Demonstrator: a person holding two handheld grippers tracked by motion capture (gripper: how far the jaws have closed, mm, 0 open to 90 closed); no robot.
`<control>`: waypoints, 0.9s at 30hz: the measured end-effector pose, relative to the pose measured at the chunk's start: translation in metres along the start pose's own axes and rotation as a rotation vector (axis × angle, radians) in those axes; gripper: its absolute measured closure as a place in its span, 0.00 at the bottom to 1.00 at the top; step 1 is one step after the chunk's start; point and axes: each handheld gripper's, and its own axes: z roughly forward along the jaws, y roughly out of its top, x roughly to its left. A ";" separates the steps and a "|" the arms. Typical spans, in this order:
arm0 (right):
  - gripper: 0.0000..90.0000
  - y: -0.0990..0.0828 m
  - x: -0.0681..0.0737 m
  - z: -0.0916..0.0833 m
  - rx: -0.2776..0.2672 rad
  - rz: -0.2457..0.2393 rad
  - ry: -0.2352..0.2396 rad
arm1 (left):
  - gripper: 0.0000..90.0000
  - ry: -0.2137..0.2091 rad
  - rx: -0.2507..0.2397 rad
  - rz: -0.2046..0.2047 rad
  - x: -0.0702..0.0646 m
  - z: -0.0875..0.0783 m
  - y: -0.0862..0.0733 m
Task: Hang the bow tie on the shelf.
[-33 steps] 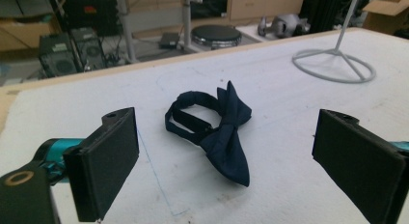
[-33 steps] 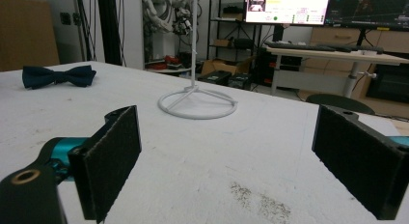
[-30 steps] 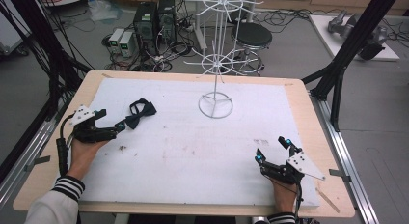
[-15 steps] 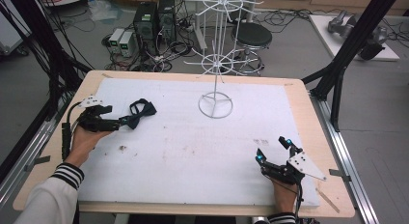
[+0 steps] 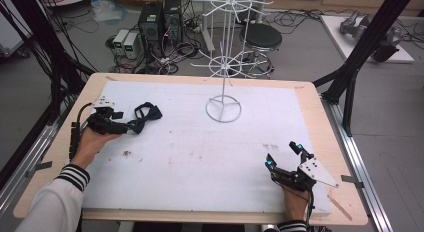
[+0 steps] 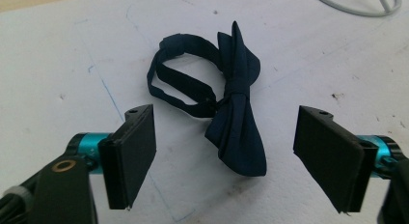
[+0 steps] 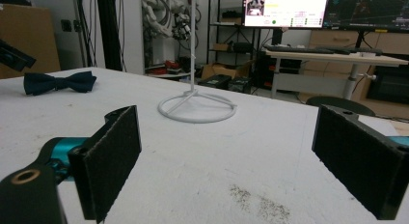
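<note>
A wooden table carries a white foam sheet that covers nearly all of its top; only a light wood border stays bare around it. On the sheet lies a dark blue bow tie with its strap looped, near the left edge. A white wire stand rests with its round base on the far middle part. Some small dark stains mark the sheet.

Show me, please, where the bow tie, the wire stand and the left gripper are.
bow tie (image 6: 231, 96), left gripper view, on its centre knot.
wire stand (image 5: 223, 108), high view, on its round base ring.
left gripper (image 5: 131, 125), high view, between its jaw tips beside the tie.
</note>
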 end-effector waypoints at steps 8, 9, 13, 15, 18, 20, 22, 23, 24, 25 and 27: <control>0.10 0.000 -0.001 0.000 -0.009 -0.001 -0.003 | 0.29 0.004 0.064 -0.031 0.006 0.003 0.001; 0.10 0.000 0.000 -0.001 -0.008 0.002 -0.003 | 0.29 -0.003 0.067 -0.038 0.006 0.004 0.001; 0.10 0.000 -0.001 -0.001 -0.009 0.002 -0.004 | 0.31 -0.008 0.086 -0.030 0.007 0.008 0.002; 0.10 0.000 -0.001 -0.001 -0.012 -0.001 -0.004 | 0.32 -0.010 0.103 -0.033 0.007 0.011 0.003; 0.10 0.000 -0.001 -0.001 -0.010 0.003 -0.005 | 0.33 -0.012 0.113 -0.039 0.006 0.013 0.003; 0.10 0.000 -0.001 -0.001 -0.010 0.003 -0.005 | 0.35 -0.007 0.127 -0.041 0.006 0.014 0.004; 0.10 0.000 0.000 -0.001 -0.010 0.006 -0.005 | 0.39 -0.006 0.133 -0.050 0.007 0.015 0.004; 0.10 0.000 -0.001 -0.001 -0.010 0.008 -0.005 | 0.41 -0.009 0.148 -0.051 0.008 0.016 0.003; 0.10 0.000 -0.001 -0.001 -0.010 0.008 -0.005 | 0.41 -0.009 0.148 -0.051 0.008 0.016 0.003; 0.10 0.000 -0.001 -0.001 -0.014 0.003 -0.006 | 0.42 -0.016 0.145 -0.054 0.008 0.018 0.003; 0.10 0.000 -0.001 -0.001 -0.015 0.006 -0.004 | 0.46 -0.029 0.145 -0.052 0.007 0.018 0.003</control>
